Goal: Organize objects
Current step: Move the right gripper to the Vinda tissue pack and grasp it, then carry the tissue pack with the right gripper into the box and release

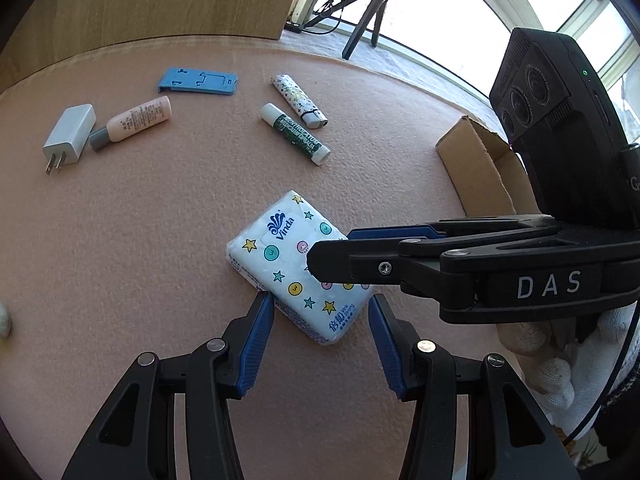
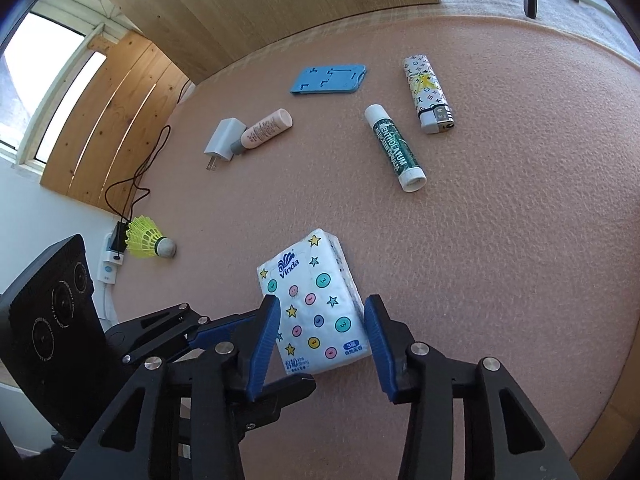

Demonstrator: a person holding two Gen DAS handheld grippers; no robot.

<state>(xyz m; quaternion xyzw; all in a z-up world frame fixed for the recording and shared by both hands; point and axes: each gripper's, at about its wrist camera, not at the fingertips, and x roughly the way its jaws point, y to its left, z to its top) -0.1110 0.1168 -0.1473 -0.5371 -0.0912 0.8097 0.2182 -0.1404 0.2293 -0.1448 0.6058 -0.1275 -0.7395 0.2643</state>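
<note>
The tissue pack (image 2: 316, 304) lay mid-bench, straddled by both released tools, right (image 2: 319, 336) and left (image 1: 321, 334). Nothing was seen boxed (image 1: 486, 168); charger (image 2: 222, 142), tube (image 2: 265, 129), balm (image 2: 396, 148), lighter (image 2: 428, 94) remained.

Pink mat (image 2: 500, 240) carries tissue pack (image 2: 316, 312), lighter (image 2: 428, 92), charger (image 2: 224, 138).

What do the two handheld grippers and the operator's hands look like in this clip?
Both the left gripper and the right gripper have black linkage frames with silver pivot pins and ridged blue finger pads. The right gripper carries white "DAS" lettering and a black camera block. The hand wears a white knit glove.
</note>
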